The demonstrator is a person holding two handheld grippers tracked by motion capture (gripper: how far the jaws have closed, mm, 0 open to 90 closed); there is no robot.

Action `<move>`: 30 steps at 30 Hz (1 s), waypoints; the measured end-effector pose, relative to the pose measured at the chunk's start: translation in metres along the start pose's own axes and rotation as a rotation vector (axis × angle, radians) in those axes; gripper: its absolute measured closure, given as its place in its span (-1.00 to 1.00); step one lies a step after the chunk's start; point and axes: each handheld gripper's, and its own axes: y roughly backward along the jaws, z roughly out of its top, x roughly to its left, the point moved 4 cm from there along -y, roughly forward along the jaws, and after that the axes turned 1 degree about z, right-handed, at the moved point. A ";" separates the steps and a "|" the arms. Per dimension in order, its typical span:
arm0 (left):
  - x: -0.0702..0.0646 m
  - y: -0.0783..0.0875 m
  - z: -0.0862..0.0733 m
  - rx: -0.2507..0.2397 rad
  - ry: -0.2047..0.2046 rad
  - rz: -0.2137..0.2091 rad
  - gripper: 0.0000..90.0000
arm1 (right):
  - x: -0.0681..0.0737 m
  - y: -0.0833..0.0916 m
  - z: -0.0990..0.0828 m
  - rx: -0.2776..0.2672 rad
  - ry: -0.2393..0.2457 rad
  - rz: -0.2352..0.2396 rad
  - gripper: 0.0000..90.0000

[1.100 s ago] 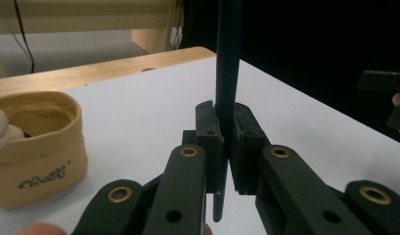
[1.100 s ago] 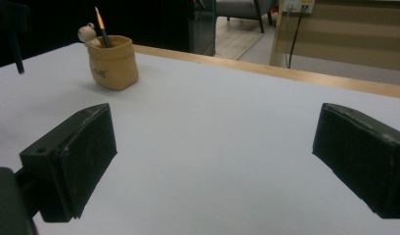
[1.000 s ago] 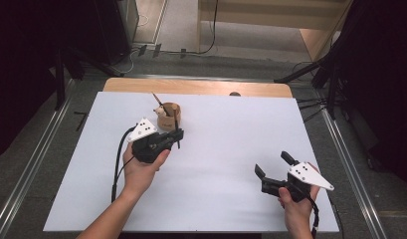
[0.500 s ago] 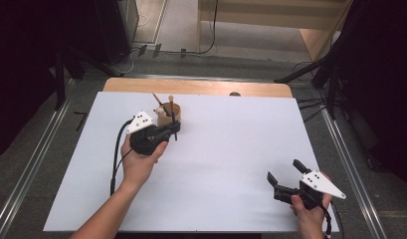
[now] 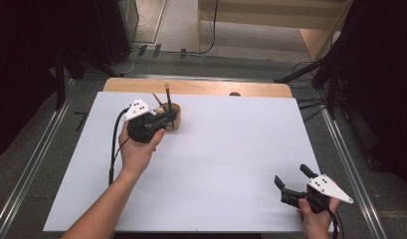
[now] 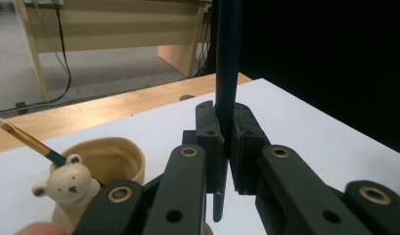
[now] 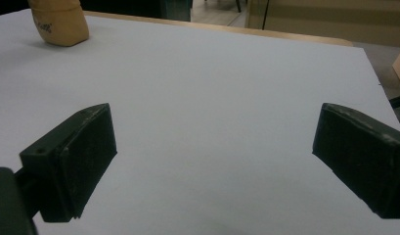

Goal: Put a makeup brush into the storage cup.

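A beige cup (image 5: 175, 113) with a small bear figure (image 6: 70, 185) on its rim stands at the back left of the white table (image 5: 231, 149). A gold-banded brush (image 6: 26, 139) leans in it. My left gripper (image 5: 163, 115) hangs right beside the cup, shut on a dark upright brush (image 6: 227, 58) whose tan end (image 5: 167, 86) points up. In the left gripper view the pads (image 6: 210, 142) pinch the shaft, and its lower end pokes out below them. My right gripper (image 5: 291, 177) stands open near the front right corner, nothing between its jaws (image 7: 212, 147).
A strip of bare wood (image 5: 201, 87) runs along the table's far edge with a small dark knob (image 5: 234, 93) on it. Metal rails flank the table on both sides. The cup (image 7: 58, 22) sits far off in the right gripper view.
The left hand has carried the upright brush a little farther back and up, next to the cup. The right hand has drawn back toward the front right corner, still open.
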 end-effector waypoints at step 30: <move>0.034 -0.023 0.022 -0.058 0.024 0.074 0.89 | -0.002 0.002 -0.001 -0.010 0.002 0.003 -0.94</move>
